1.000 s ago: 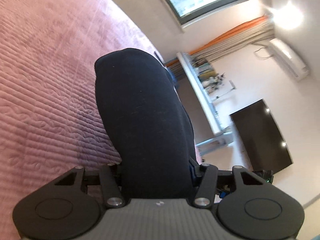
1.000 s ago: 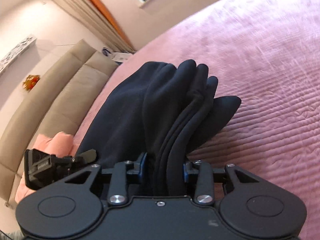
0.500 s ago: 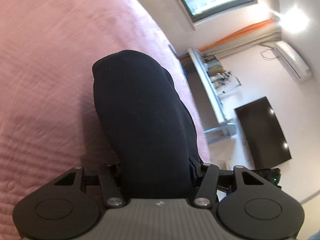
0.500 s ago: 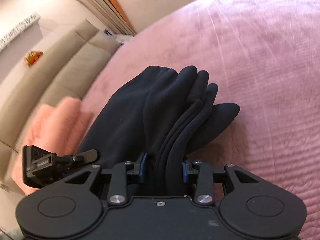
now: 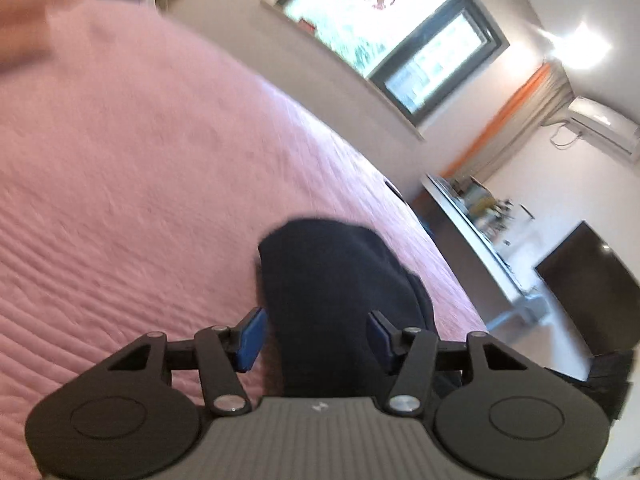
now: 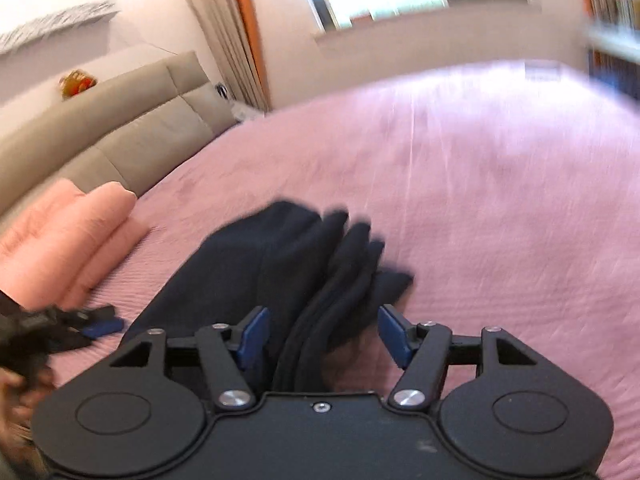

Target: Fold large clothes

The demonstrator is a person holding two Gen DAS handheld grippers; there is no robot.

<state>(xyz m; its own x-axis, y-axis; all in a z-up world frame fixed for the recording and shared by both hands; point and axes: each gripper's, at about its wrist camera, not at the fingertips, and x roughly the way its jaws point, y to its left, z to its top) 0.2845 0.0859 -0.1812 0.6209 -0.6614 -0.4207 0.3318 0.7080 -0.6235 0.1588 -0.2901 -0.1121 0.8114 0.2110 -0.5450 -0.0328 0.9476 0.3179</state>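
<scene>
- Left gripper point(image 5: 316, 336): jaws apart, blue pads point(image 5: 251, 338) clear of the cloth on both sides; nothing clamped.
- Dark navy garment point(image 5: 332, 304), folded into a bundle, lies on the pink quilted bedspread point(image 5: 132, 208), running from between the left jaws toward 12 o'clock.
- Right gripper point(image 6: 324, 336): jaws apart too, blue pads point(image 6: 394, 334) showing with a gap on each side of the fabric.
- Right wrist view: same dark navy garment point(image 6: 288, 264) sits between the jaws, stacked folded edges fanned toward 1 o'clock, flat part spreading toward 10 o'clock.
- Bedspread point(image 6: 480, 200) fills most of that view, blurred.
- Folded salmon-pink blanket point(image 6: 68, 232) at 9 o'clock, on the bed, near the garment but apart from it.
- Left gripper point(image 6: 96, 326) seen at 8 o'clock in the right wrist view, one blue pad visible, just beside the garment's left edge; blurred.
- Beige padded headboard point(image 6: 120, 128) at 10 o'clock behind the blanket.
- Window point(image 5: 392, 36) at 1 o'clock in the left wrist view; dark TV screen point(image 5: 592, 292) at 3 o'clock; air conditioner point(image 5: 604, 128) on the wall at 2 o'clock.
</scene>
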